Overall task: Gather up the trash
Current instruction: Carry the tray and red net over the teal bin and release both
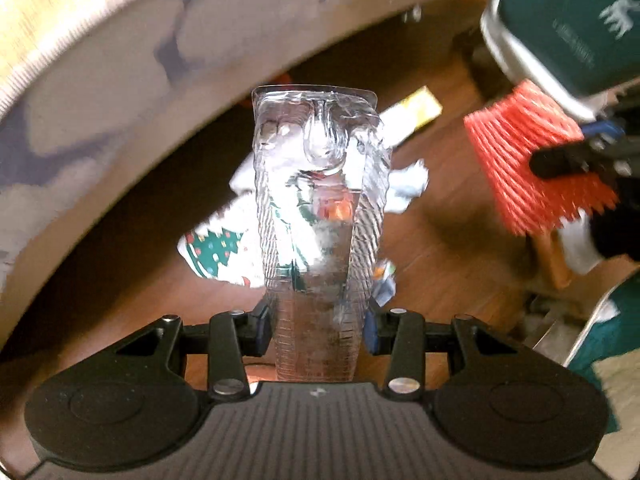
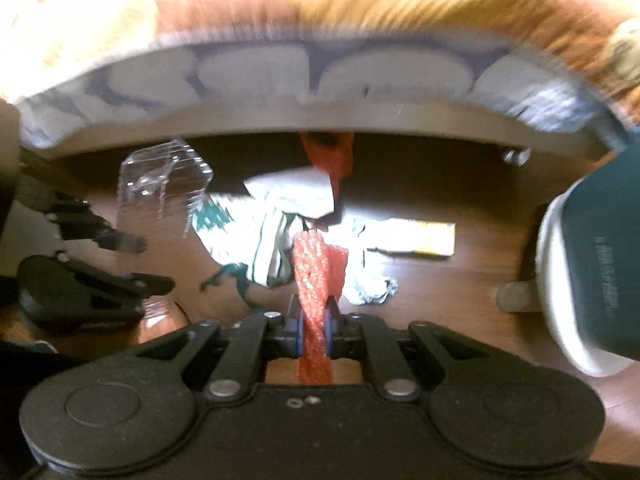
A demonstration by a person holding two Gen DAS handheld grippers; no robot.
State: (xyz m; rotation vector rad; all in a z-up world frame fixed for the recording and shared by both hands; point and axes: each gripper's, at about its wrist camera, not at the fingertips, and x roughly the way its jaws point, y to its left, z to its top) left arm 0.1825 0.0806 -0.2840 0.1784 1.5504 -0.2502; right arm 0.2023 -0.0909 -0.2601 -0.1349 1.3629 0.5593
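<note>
Gripping clear plastic packaging [image 1: 320, 208] above floor [image 1: 440, 264]

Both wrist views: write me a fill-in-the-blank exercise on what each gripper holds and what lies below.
The left gripper is shut on a clear ____ container.
The right gripper pinches a ____ mesh piece.
Christmas-tree wrapping paper lies on the ____ floor.
Missing words: plastic; red; wooden

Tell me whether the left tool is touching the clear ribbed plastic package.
Touching. The left wrist view shows the left tool with its blue pads pressed against both sides of the clear ribbed plastic package, which hangs above the wooden floor.
</note>
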